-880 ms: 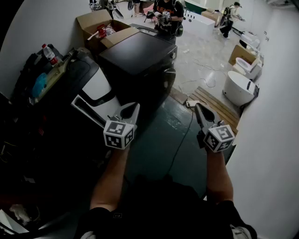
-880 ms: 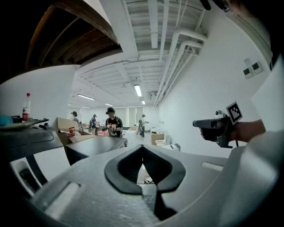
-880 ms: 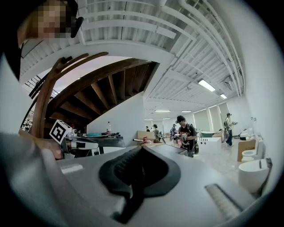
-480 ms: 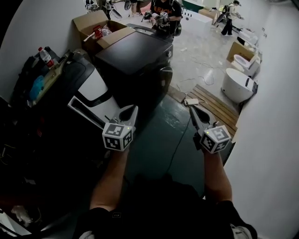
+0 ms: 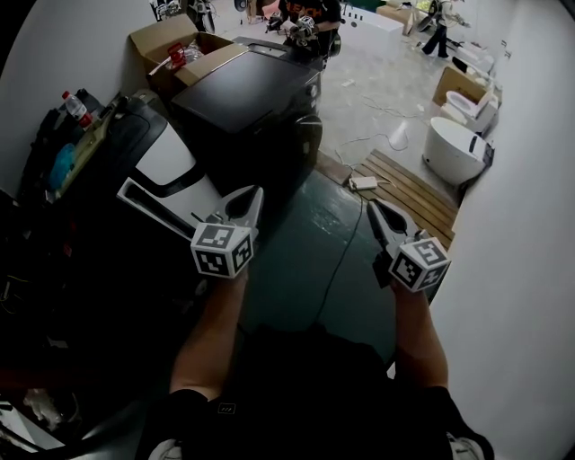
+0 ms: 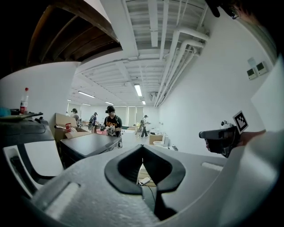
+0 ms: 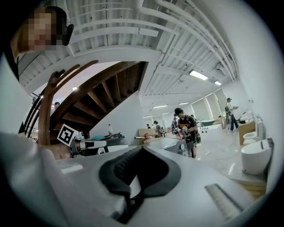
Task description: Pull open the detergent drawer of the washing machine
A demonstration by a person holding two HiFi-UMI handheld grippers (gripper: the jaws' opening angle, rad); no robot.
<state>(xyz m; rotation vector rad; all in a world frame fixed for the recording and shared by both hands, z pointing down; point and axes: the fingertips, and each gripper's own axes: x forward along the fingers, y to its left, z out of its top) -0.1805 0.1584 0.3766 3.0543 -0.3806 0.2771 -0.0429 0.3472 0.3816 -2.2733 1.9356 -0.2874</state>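
A black washing machine (image 5: 247, 99) stands ahead on the left, its front facing the green floor; its detergent drawer is too dark to make out. The machine also shows in the left gripper view (image 6: 88, 144) and the right gripper view (image 7: 171, 144). My left gripper (image 5: 254, 193) hovers in the air short of the machine's front corner, shut and empty. My right gripper (image 5: 373, 208) is held over the floor to the right, also shut with nothing in it. Neither touches the machine.
A nearer dark appliance with a white panel (image 5: 166, 157) sits at the left, with a bottle (image 5: 74, 108) and clutter behind. A cardboard box (image 5: 171, 49) and a person (image 5: 301, 18) are beyond the machine. A wooden pallet (image 5: 409, 189), a white tub (image 5: 454, 148) and a floor cable (image 5: 346, 252) lie to the right.
The head view has shifted, so the machines sit slightly higher and further left in the picture. Both grippers stay shut and keep roughly their places in front of me.
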